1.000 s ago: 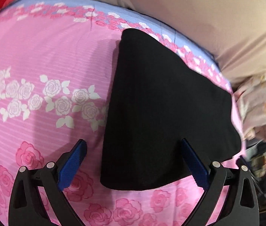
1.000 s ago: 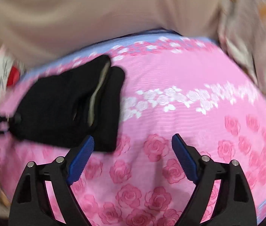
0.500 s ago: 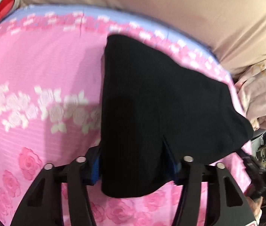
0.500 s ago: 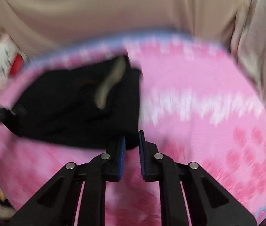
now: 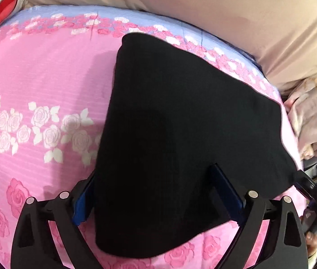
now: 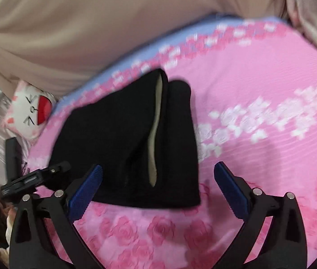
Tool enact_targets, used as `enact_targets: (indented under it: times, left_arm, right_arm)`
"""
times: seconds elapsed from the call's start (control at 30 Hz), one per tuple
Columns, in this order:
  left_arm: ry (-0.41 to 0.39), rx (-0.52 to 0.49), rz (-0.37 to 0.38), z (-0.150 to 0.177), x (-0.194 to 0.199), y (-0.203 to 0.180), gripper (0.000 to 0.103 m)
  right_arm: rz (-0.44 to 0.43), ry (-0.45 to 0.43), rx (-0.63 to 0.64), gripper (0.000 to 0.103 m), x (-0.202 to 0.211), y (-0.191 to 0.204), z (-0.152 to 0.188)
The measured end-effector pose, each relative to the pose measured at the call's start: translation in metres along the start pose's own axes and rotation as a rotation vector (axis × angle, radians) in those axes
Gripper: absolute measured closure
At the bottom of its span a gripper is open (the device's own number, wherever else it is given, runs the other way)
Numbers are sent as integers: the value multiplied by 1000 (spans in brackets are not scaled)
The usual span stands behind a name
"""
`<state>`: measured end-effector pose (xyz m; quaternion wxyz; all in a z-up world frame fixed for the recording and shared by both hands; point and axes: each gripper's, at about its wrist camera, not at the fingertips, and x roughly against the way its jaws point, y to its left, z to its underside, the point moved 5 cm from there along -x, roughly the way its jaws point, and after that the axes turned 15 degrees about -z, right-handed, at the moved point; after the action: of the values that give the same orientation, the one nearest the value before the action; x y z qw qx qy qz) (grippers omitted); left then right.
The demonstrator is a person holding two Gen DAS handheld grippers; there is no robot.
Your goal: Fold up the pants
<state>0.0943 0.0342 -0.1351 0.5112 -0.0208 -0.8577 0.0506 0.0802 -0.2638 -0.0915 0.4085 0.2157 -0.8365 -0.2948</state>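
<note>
- We are holding the left gripper (image 5: 156, 199) low over the near end of the folded black pants (image 5: 181, 134). Its blue-padded fingers (image 5: 81, 204) are opening and are standing wide, one at each side of the cloth. The cloth is lying between them, and we cannot tell whether the pads are touching it.
- We are holding the right gripper (image 6: 158, 192) above the bed sheet (image 6: 259, 103). Its fingers (image 6: 84, 192) are opening and are standing wide. The near hem of the pants (image 6: 136, 139) is lying between them, and the pads are standing clear of the cloth.
- In the right wrist view we are seeing the left gripper (image 6: 35, 177) at the left end of the pants.
- The pants are lying folded on the pink rose-print bed sheet (image 5: 35, 78), near its blue far border. A pale lining strip (image 6: 155, 134) is showing along a fold gap in the right wrist view.
- Beyond the sheet we are seeing a beige cover (image 5: 203, 6) across the far side.
- A white cat-face pillow (image 6: 28, 112) is lying at the far left of the right wrist view, and a pale floral quilt (image 5: 313, 116) is lying at the right of the left wrist view.
</note>
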Motion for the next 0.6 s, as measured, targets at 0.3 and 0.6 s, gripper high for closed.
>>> enact_targets:
  times: [0.3, 0.6]
  left_arm:
    - [-58, -110, 20, 1, 41, -8, 72]
    - [56, -90, 71, 68, 42, 8, 32]
  right_arm:
    - [-78, -23, 39, 64, 5, 40, 6]
    - [-21, 2, -69, 39, 39, -1, 78]
